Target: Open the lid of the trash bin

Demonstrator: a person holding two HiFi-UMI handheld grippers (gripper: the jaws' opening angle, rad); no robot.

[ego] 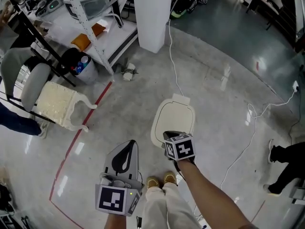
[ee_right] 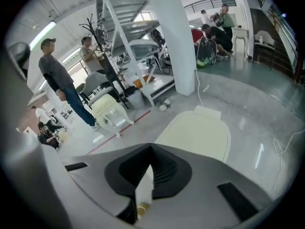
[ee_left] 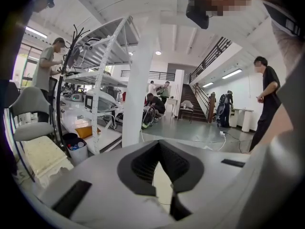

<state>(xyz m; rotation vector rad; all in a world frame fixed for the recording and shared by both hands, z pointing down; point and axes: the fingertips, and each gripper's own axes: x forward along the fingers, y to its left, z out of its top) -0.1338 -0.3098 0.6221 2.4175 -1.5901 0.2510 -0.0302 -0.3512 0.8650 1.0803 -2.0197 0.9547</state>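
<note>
At the far left a cream-cushioned chair [ego: 55,105] stands on the grey floor [ego: 224,104], well apart from the work. The left hand-held gripper [ego: 128,149] hangs low beside the person's legs, its jaws together on nothing. Just to its right the trash bin [ego: 174,120] sits on the floor, its cream lid flat and closed. The right hand-held gripper [ego: 170,136] hovers over the lid's near edge, jaws together and nothing between them; contact cannot be told. The step in hand looks like the approach. Next, the right jaws would need to catch under that near rim and lift it — the far tab seems to be the hinge.
</note>
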